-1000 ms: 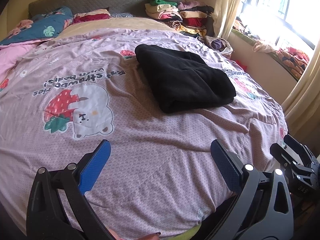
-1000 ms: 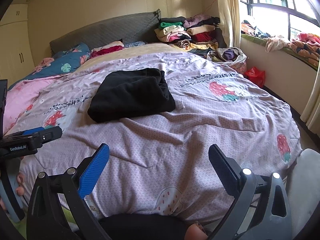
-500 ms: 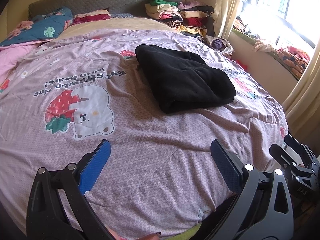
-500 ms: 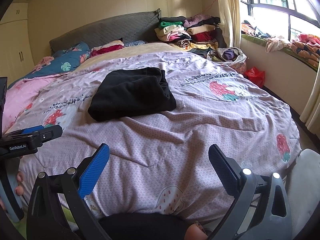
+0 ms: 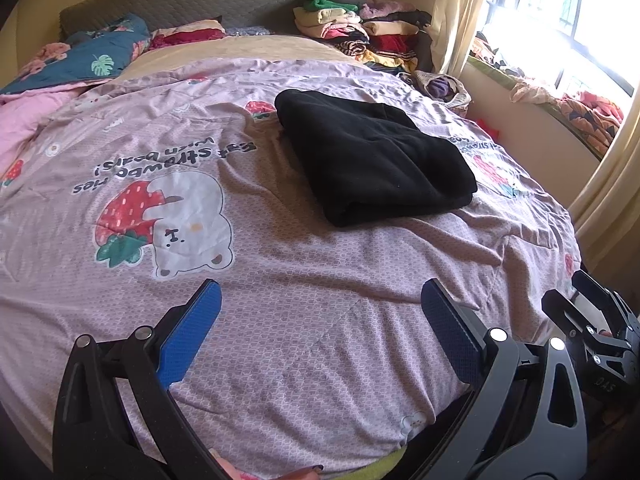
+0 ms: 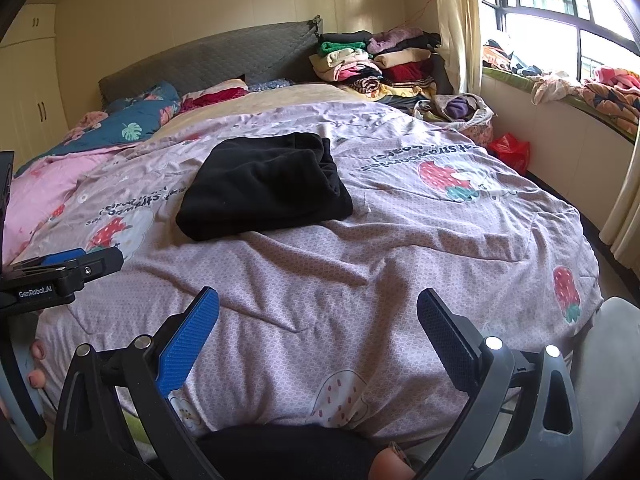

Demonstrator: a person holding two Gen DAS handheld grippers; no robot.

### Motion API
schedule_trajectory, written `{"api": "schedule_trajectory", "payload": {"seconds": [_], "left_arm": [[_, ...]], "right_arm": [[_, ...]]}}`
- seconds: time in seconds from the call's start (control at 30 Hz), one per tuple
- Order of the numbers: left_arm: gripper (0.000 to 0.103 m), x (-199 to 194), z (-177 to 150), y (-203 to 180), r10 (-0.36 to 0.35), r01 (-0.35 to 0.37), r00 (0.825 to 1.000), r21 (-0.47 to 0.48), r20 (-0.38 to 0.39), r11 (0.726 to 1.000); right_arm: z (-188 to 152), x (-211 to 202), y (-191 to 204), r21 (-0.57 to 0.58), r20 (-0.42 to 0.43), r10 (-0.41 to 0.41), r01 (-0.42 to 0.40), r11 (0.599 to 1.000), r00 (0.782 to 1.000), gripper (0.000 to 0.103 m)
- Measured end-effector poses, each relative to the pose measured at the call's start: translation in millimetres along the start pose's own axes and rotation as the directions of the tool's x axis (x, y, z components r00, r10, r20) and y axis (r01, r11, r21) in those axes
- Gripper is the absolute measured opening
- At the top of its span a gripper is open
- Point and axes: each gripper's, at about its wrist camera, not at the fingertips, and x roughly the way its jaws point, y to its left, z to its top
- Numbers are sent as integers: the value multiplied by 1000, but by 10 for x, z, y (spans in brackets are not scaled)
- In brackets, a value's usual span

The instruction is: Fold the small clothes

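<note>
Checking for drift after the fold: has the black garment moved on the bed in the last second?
No. The black garment keeps its place beside the strawberry bear print on the quilt; both grippers are open and clear of it.

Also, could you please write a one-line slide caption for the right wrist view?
Open right gripper hovers at the bed's foot; a folded black fleece garment lies on the lilac strawberry-print quilt.

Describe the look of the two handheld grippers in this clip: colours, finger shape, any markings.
Both grippers, left and right, have black skeletal frames with silver rivets and flat fingers faced with blue textured pads. Seen from the right wrist, the left unit's side reads "GenRobot.AI" in white.
</note>
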Motion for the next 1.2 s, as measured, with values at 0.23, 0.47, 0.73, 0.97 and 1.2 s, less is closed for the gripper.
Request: {"api": "schedule_trajectory", "payload": {"seconds": [0.23, 0.47, 0.73, 0.97, 1.2], "left_arm": [[94, 3, 4, 22, 6, -6, 1000, -1, -2, 1000], [94, 1, 3, 32, 10, -10, 1000, 0, -5, 1000], [94, 12, -1, 48, 12, -12, 1000, 0, -5, 1000], [94, 39, -11, 82, 25, -25, 1000, 5, -11, 1000], [94, 106, -13, 113, 61, -61, 998, 11, -23, 998]], "right_arm": [[-1, 0, -4, -1, -1, -1, 1, 1000, 1000, 99], [0, -1, -12, -1, 0, -2, 2, 1000, 1000, 99], [-3, 0, -16, -1, -2, -2, 2, 1000, 1000, 99], [-6, 7, -24, -2, -3, -2, 2, 1000, 1000, 99], [-15, 2, -64, 21, -8, -4, 4, 1000, 1000, 99]]}}
